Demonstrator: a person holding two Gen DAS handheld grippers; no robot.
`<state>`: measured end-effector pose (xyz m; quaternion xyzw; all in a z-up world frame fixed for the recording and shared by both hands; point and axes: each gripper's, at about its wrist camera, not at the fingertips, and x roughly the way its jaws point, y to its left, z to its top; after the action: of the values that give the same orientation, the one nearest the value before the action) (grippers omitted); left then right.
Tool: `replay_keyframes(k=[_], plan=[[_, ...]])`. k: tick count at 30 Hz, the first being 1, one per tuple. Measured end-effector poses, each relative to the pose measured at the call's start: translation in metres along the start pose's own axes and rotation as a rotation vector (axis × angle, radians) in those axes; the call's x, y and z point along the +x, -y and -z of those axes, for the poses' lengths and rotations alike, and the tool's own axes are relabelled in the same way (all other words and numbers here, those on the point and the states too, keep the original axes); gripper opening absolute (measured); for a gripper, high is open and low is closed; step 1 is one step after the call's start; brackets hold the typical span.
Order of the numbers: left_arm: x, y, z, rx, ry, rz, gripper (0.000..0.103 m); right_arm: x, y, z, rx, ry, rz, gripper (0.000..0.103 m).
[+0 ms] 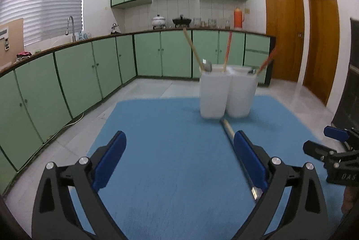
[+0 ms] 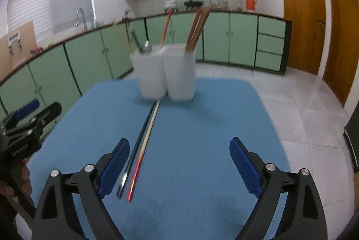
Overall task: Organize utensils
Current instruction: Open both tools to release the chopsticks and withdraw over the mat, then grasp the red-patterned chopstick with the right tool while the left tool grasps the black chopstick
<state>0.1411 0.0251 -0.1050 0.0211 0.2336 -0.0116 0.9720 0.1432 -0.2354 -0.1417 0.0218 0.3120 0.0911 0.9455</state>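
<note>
The left claw (image 1: 179, 150) stands wide open above the blue table (image 1: 168, 127) and grips nothing. Its right finger (image 1: 249, 159) lies in front of a long utensil (image 1: 228, 128) on the cloth, so I cannot tell if they touch. The right claw (image 2: 179, 159) is also spread wide and empty. Two thin utensils (image 2: 143, 145) lie side by side on the table, one dark and one pale with a red end; they run from the white holder (image 2: 166, 71) toward the right claw, and their near ends lie between its fingers, close to the left finger (image 2: 116, 163).

The white holder has two compartments and stands upright at the far part of the table. Chopsticks (image 2: 198, 30) lean in its right compartment, and a metal spoon (image 2: 146, 47) and more sticks stand in the left one.

Both views are blurred, so the exact kind of the lying utensils is hard to say. In the left wrist view, the right finger hides the middle of the utensil. The other claw is cut off at the edge of each picture.
</note>
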Motion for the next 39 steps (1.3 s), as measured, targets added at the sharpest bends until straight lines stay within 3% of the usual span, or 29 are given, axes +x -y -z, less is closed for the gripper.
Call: replay_keyframes(k=[9, 15, 23, 29, 31, 33, 39], plan=[[-0.001, -0.003, 0.030, -0.014, -0.084, 0.002, 0.094, 0.014, -0.030, 0.044, -0.050, -0.111, -0.060, 0.049], [0.002, -0.010, 0.042, -0.008, -0.144, -0.023, 0.094, 0.020, -0.048, 0.057, -0.087, -0.165, -0.081, 0.034], [0.005, -0.021, 0.043, -0.040, -0.158, -0.042, 0.094, 0.031, -0.053, 0.058, -0.084, -0.216, -0.085, 0.025], [0.005, -0.015, 0.042, -0.037, -0.158, -0.030, 0.094, 0.036, -0.057, 0.058, -0.084, -0.229, -0.062, 0.024], [0.006, -0.013, 0.042, -0.038, -0.158, -0.028, 0.094, 0.036, -0.059, 0.058, -0.089, -0.230, -0.057, 0.020], [0.005, -0.012, 0.041, -0.039, -0.158, -0.026, 0.094, 0.036, -0.061, 0.058, -0.097, -0.230, -0.047, 0.007], [0.004, -0.006, 0.040, -0.030, -0.154, -0.013, 0.094, 0.034, -0.047, 0.056, -0.037, -0.219, -0.036, 0.006]])
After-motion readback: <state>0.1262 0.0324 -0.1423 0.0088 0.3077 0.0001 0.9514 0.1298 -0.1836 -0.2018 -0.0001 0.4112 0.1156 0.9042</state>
